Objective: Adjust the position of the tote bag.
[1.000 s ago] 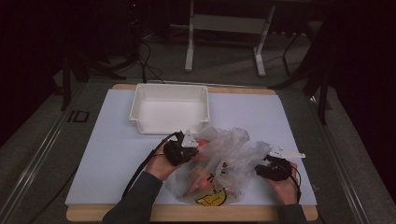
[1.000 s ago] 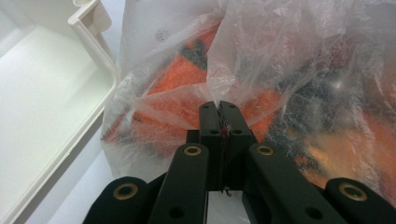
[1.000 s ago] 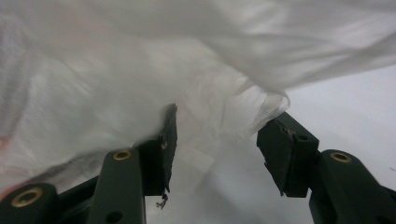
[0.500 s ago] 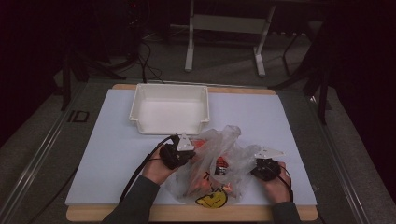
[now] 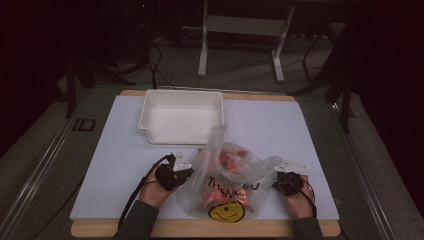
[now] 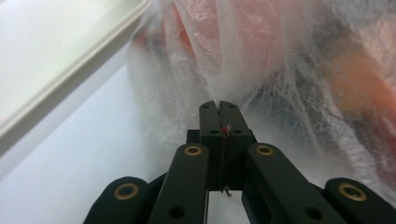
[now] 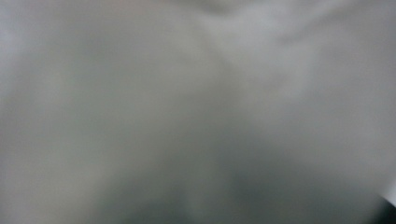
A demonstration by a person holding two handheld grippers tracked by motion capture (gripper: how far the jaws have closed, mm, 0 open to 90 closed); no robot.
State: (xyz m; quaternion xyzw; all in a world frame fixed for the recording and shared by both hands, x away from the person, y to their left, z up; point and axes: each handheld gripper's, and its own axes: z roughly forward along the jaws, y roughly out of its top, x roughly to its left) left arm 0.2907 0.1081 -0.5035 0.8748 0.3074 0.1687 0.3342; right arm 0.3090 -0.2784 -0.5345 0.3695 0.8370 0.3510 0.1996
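While both claws pinch it, bag [image 5: 230,180] lies between.

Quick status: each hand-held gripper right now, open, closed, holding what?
Left hand-held gripper: closed, pinching the plastic bag.
Right hand-held gripper: just closed at the bag's edge; a grip cannot be told.

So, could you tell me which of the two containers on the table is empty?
The white tray at the back is bare inside, while the plastic bag in front holds orange things.
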